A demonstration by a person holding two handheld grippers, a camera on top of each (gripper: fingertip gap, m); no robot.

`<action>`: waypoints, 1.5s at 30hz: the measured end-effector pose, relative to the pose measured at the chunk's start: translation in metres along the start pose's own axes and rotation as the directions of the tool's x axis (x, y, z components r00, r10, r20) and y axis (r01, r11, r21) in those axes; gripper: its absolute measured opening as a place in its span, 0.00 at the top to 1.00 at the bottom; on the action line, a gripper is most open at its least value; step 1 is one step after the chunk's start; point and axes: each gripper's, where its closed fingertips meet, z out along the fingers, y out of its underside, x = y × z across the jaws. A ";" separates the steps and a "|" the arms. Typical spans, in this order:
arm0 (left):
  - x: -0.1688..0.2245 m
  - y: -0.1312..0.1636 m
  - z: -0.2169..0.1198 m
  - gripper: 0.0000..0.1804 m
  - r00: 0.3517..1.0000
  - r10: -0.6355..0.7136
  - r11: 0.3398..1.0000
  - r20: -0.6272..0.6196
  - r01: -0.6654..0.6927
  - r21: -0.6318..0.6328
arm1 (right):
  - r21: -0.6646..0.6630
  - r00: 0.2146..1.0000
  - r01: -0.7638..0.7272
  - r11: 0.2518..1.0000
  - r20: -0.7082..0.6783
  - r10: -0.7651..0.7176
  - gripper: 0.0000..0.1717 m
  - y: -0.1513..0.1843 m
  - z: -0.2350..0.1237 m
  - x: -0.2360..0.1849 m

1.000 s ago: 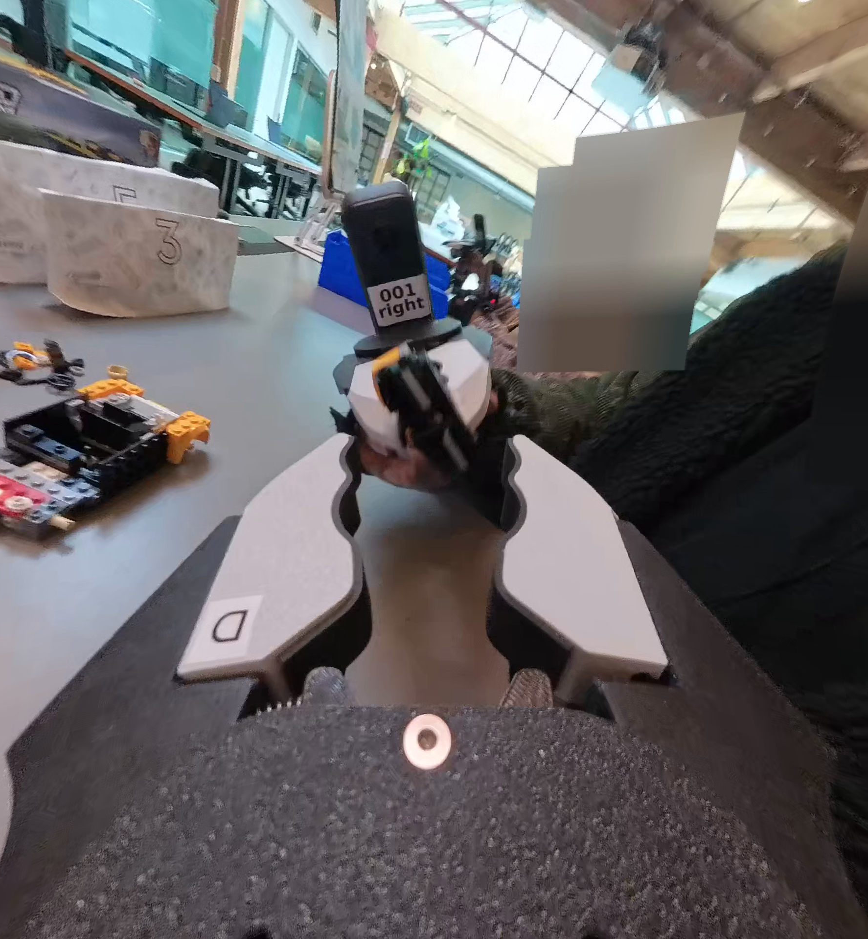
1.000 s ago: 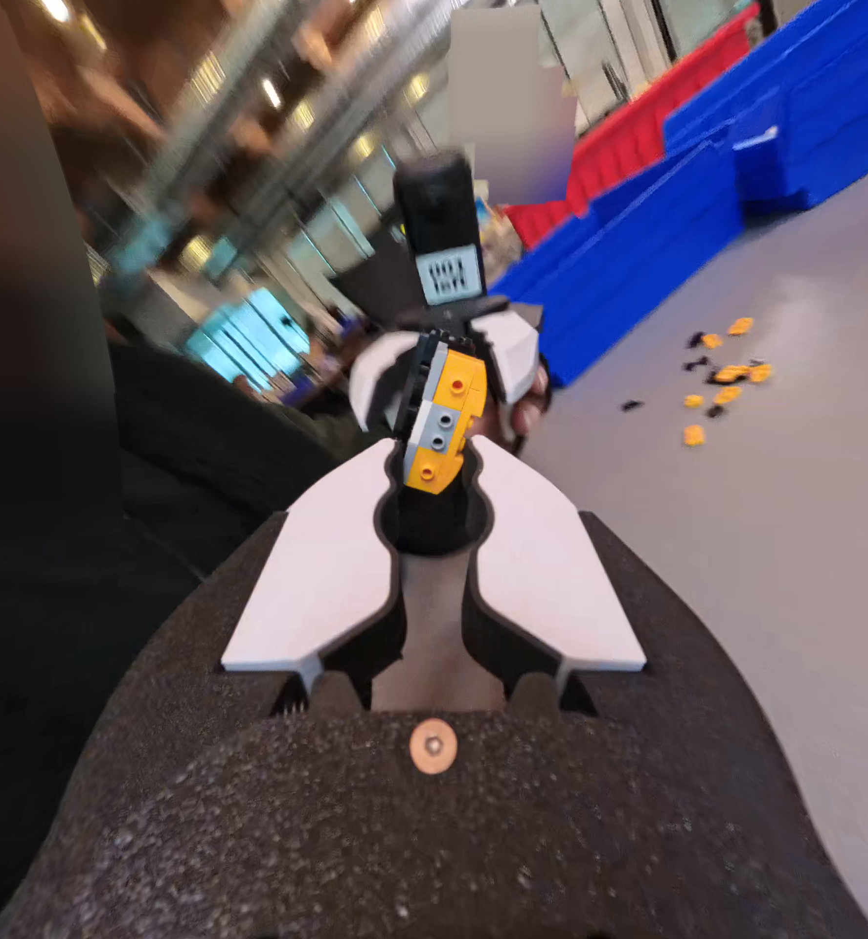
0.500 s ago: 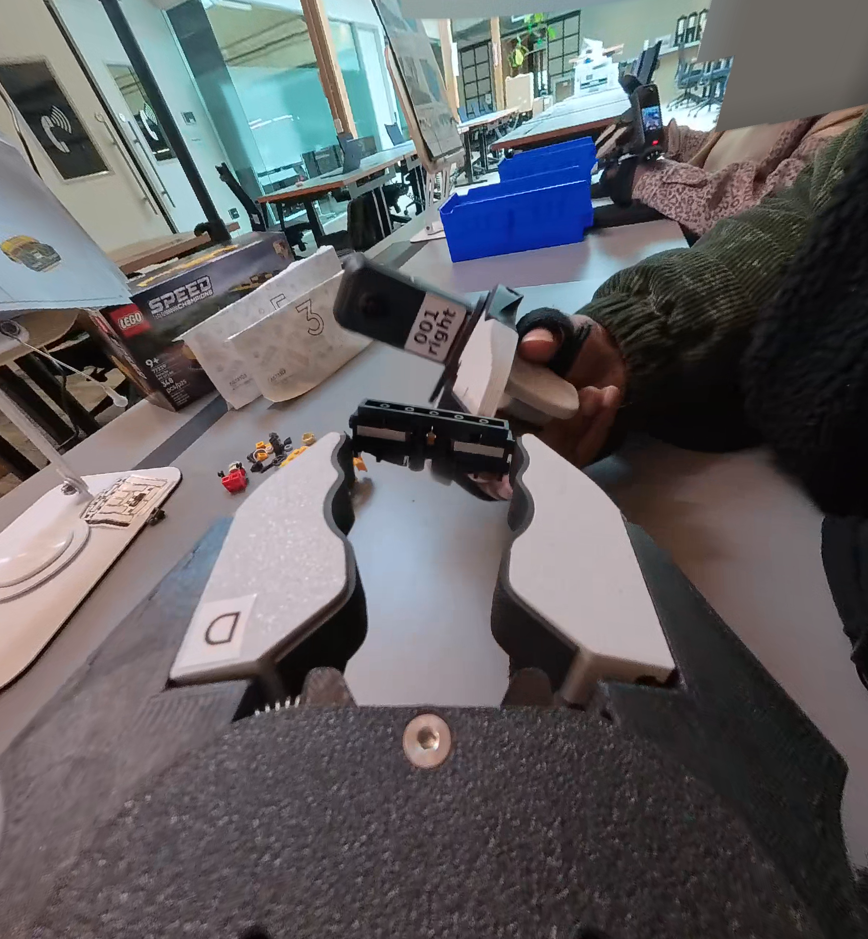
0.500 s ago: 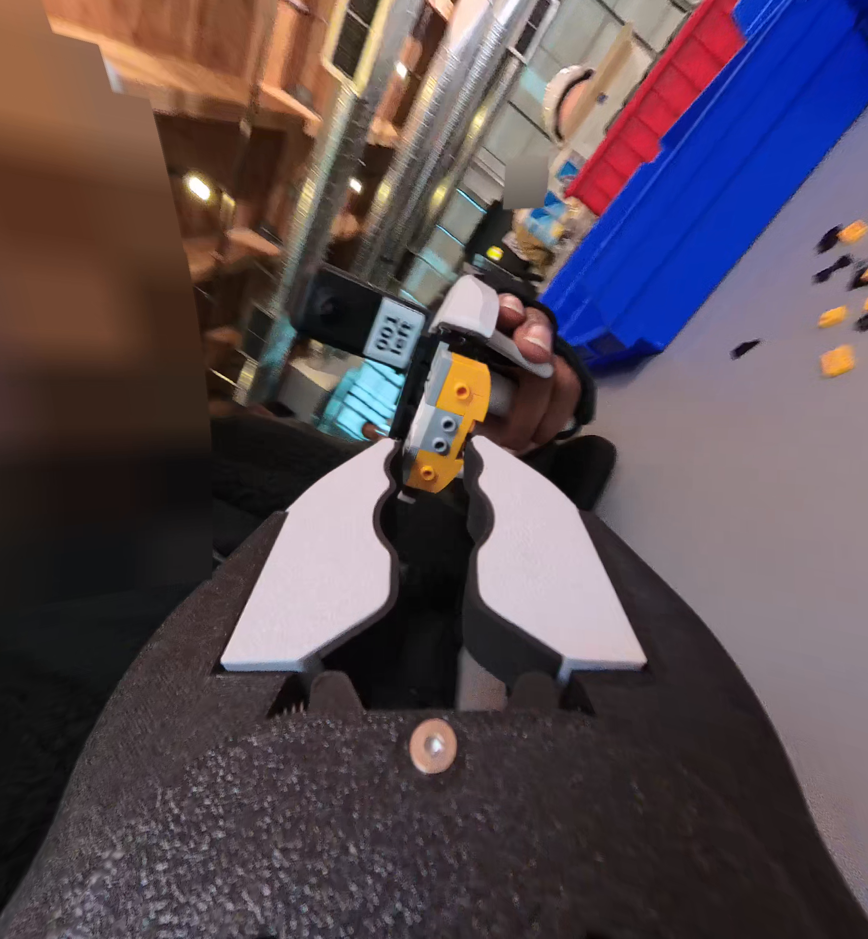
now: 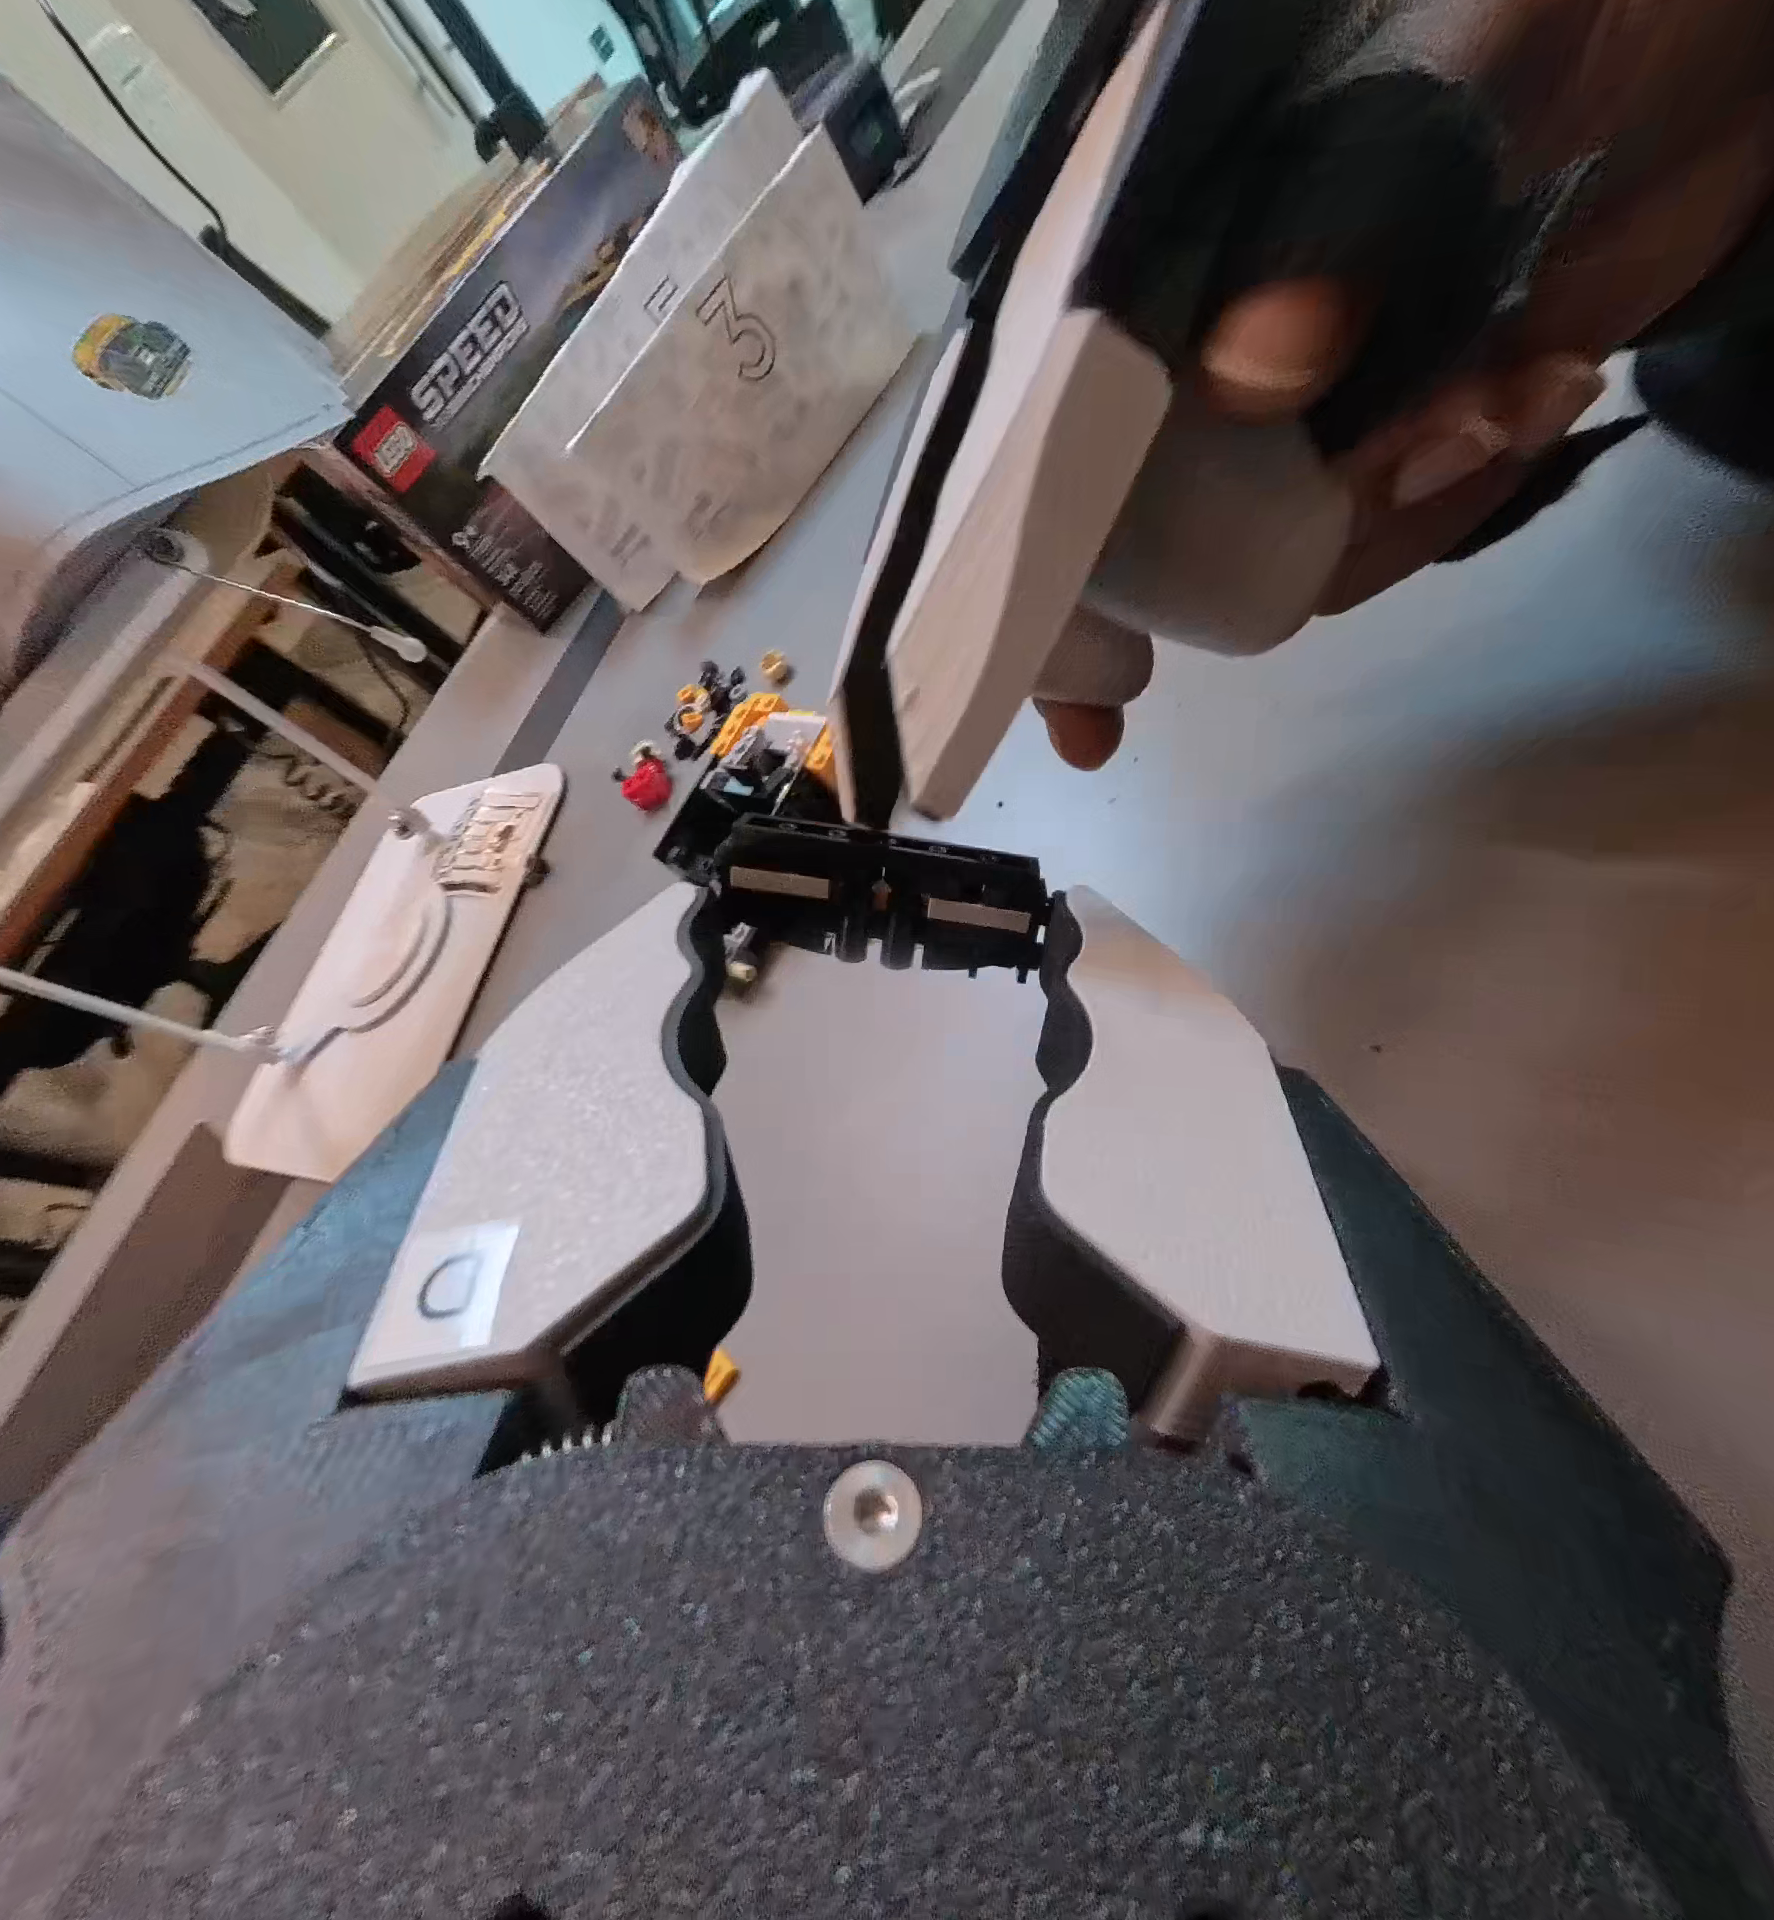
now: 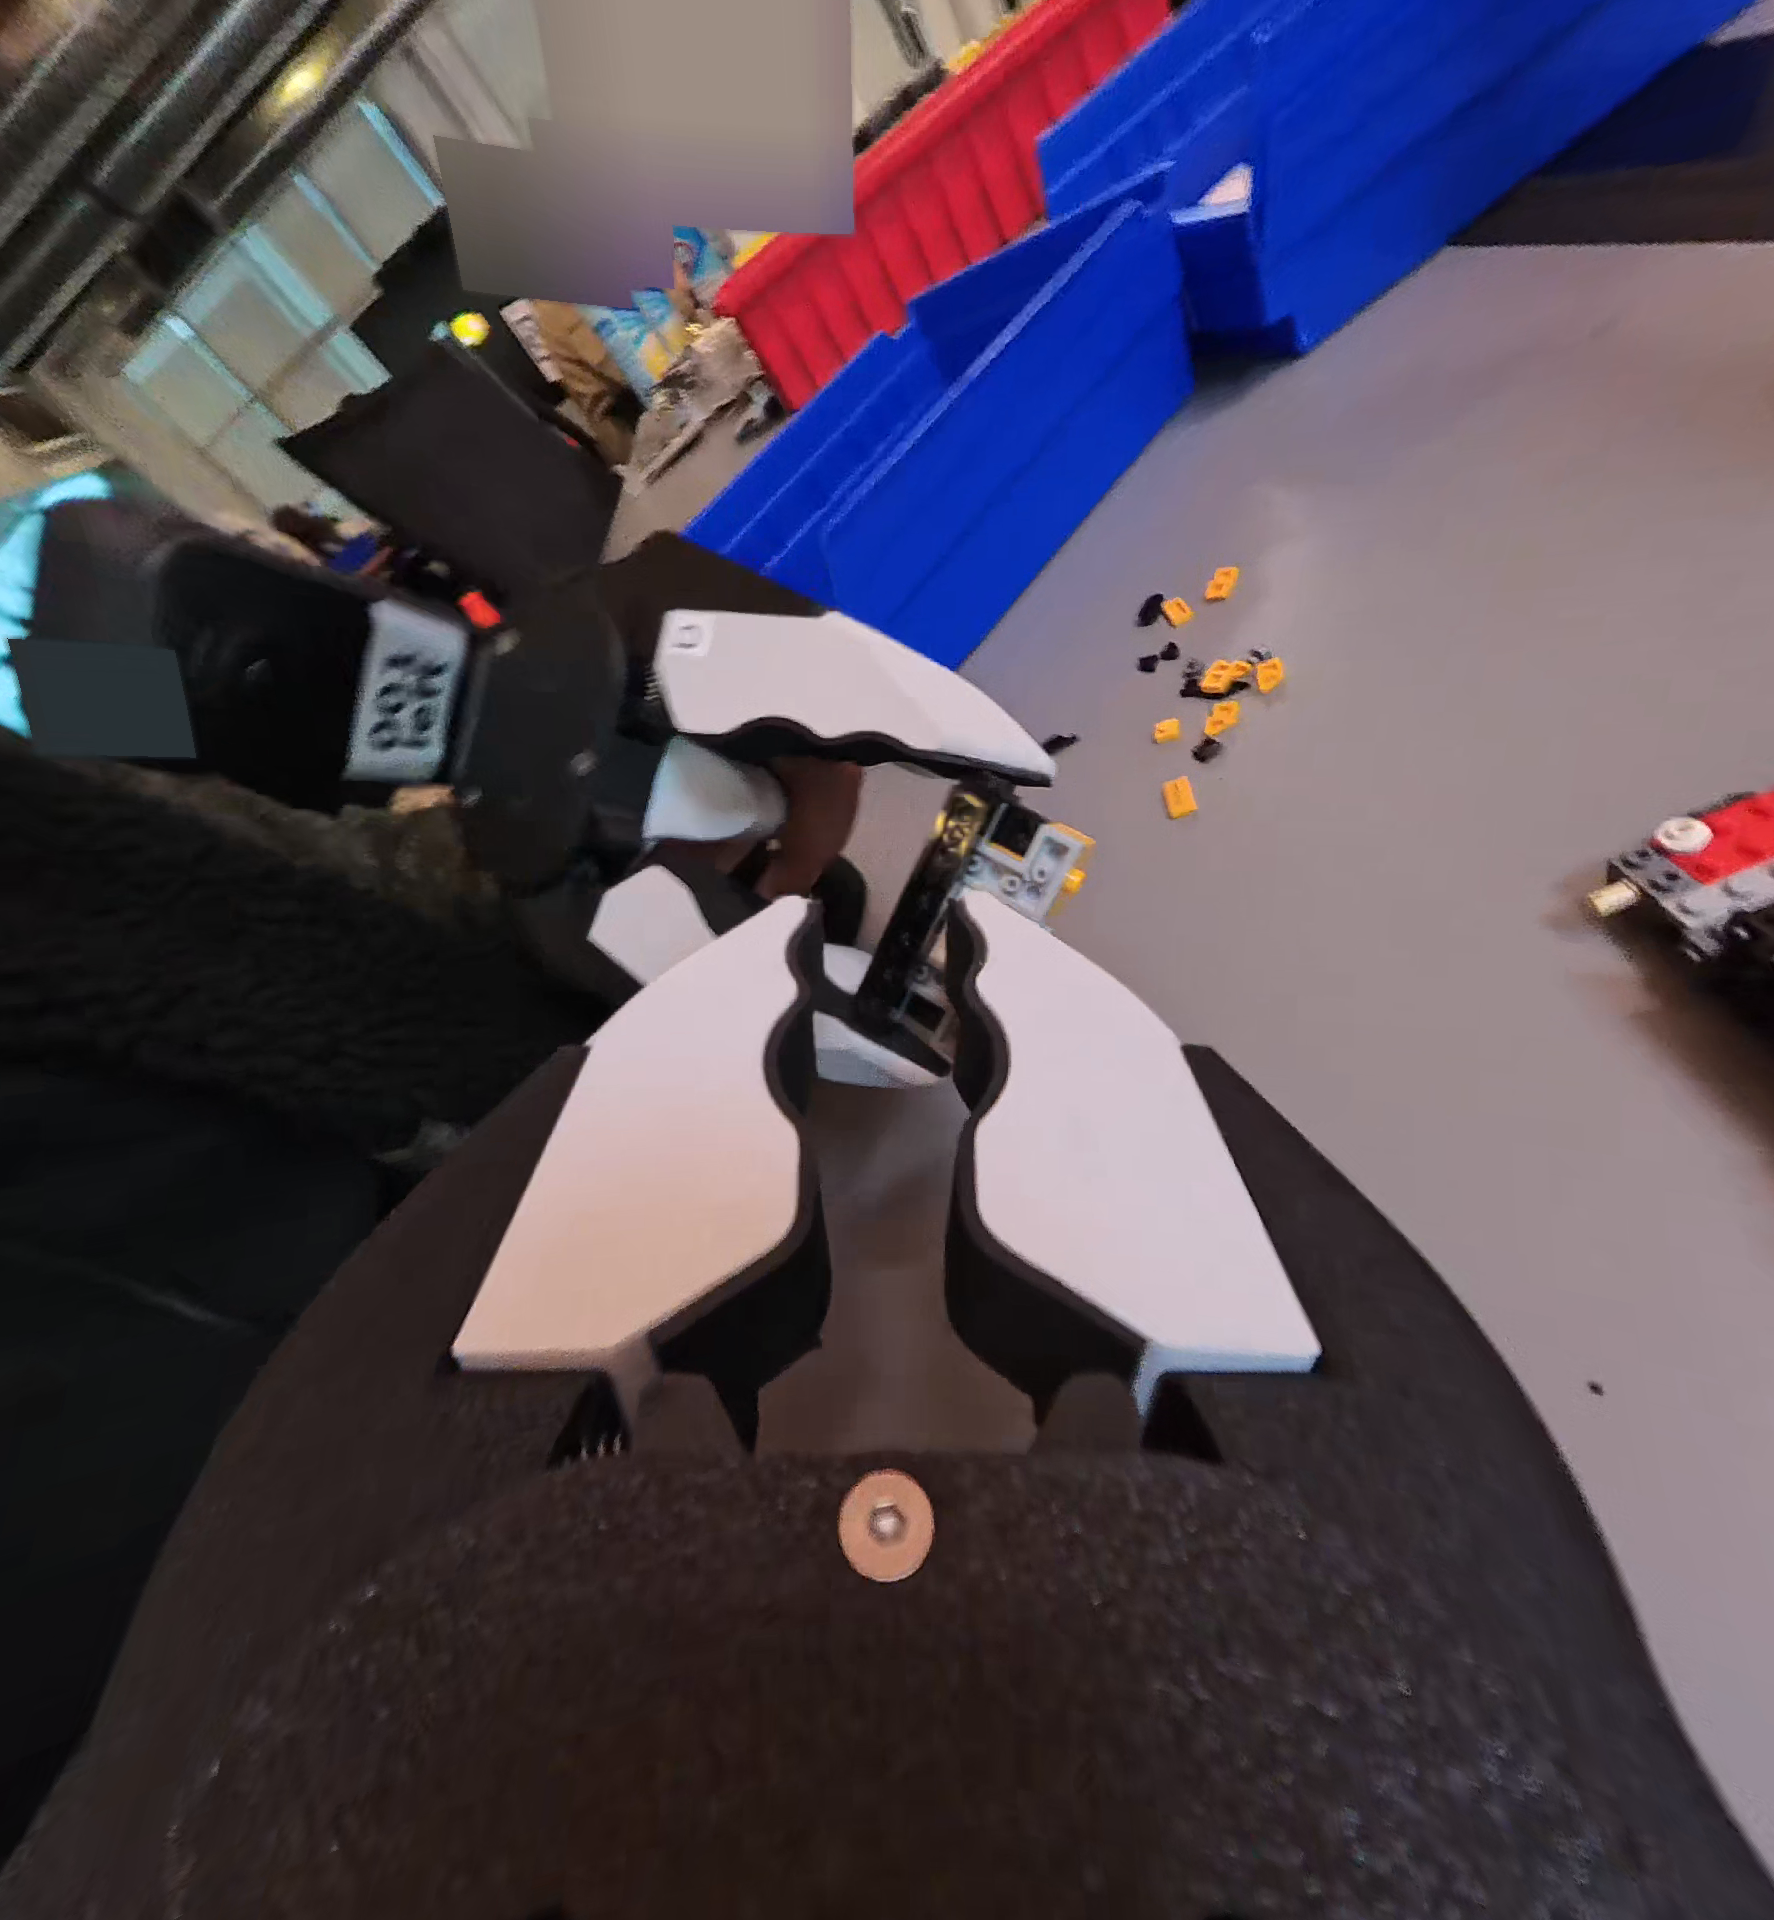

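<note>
The left gripper (image 5: 883, 909) has its fingers spread wide. A long black toy-brick assembly with grey and yellow parts (image 5: 883, 894) spans the gap lengthwise, one end against each fingertip, so it is pinched by its ends. It is held above the grey tabletop (image 5: 1382, 935), at the centre of the left wrist frame.

The right gripper (image 5: 888, 816) comes down from the upper right of that frame, held by a hand in a dark fingerless glove (image 5: 1382, 416). Its tips meet the top edge of the assembly.

In the right wrist view, the right gripper (image 6: 883, 925) has its fingers set narrowly apart. The assembly (image 6: 914, 935) runs between them as a slanted black bar that lies against the right-hand finger, with a sliver of space on the other side. Whether this gripper pinches it I cannot tell. The left gripper's upper finger (image 6: 841, 686) caps the bar's far end.

Just behind the held assembly, in the left view, a partly built black and yellow brick model (image 5: 758, 769) sits on the tabletop. A small red piece (image 5: 642, 781) and loose yellow and black bits (image 5: 706, 696) lie beyond it. A flat white stand base (image 5: 395, 987) lies near the table's left edge, and white paper bags (image 5: 758, 364) and a dark box (image 5: 488, 416) stand farther back.

In the right view, blue bins (image 6: 1018, 436) line the table's far edge at upper right and scattered yellow and black pieces (image 6: 1210, 675) lie right of centre. A red, grey and black brick build (image 6: 1745, 862) sits at the right edge. The widest bare tabletop is at the right of the left view and the lower right of the right view.
</note>
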 end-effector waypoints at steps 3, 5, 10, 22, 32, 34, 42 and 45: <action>0.000 0.006 0.006 0.67 0.997 0.065 0.995 0.049 -0.061 -0.081 | -0.007 0.997 -0.024 1.000 -0.076 0.024 0.90 0.006 0.006 0.014; -0.001 0.012 0.009 0.67 0.990 0.121 0.985 0.071 -0.111 -0.133 | -0.022 0.991 -0.046 0.999 -0.125 0.043 0.94 0.010 0.009 0.023; 0.000 0.021 0.012 0.67 0.978 0.191 0.964 0.086 -0.170 -0.205 | -0.029 0.985 -0.071 0.997 -0.157 0.065 0.95 0.016 0.013 0.031; 0.005 0.011 0.007 0.68 0.962 -0.250 0.966 -0.109 0.240 -0.096 | 0.072 0.997 -0.076 0.995 0.017 0.075 0.95 0.008 0.009 0.022; 0.004 0.000 0.000 0.68 0.970 -0.211 0.977 -0.121 0.206 -0.051 | 0.109 0.953 -0.254 0.961 0.201 0.228 0.95 0.003 0.003 0.012; 0.005 -0.001 -0.001 0.68 0.974 -0.190 0.981 -0.121 0.186 -0.046 | 0.103 0.948 -0.259 0.960 0.217 0.232 0.95 0.004 0.002 0.010; -0.010 0.009 -0.008 0.70 0.972 -0.219 0.975 -0.091 0.213 -0.070 | 0.154 0.970 -0.197 0.968 0.178 0.169 0.96 -0.001 -0.020 0.023; -0.011 0.019 -0.003 0.70 0.958 -0.259 0.964 -0.122 0.248 -0.097 | 0.139 0.972 -0.185 0.973 0.171 0.161 0.96 -0.004 -0.023 0.028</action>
